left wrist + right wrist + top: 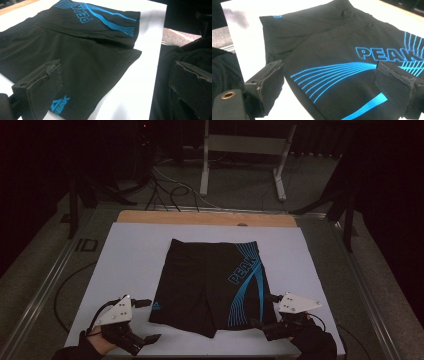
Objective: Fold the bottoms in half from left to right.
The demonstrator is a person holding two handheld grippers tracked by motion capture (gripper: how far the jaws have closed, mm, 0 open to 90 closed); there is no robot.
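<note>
Fingers: both grippers' jaws spread wide, holding nothing
Left gripper (144, 321): near-left of shorts (210, 280)
Right gripper (265, 311): shorts' near-right hem

White mat (135, 255), wooden tabletop (200, 217), floor cables (170, 187).

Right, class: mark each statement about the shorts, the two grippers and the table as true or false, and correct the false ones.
1. The shorts lie flat on the white sheet. True.
2. The shorts are red with yellow stripes. False: they are black with blue lines and blue lettering.
3. The left gripper is clamped on the fabric. False: its jaws stand open beside the shorts' near left corner.
4. The right gripper has its jaws open at the near right corner of the shorts. True.
5. A bare wooden strip shows at the far edge of the table. True.
</note>
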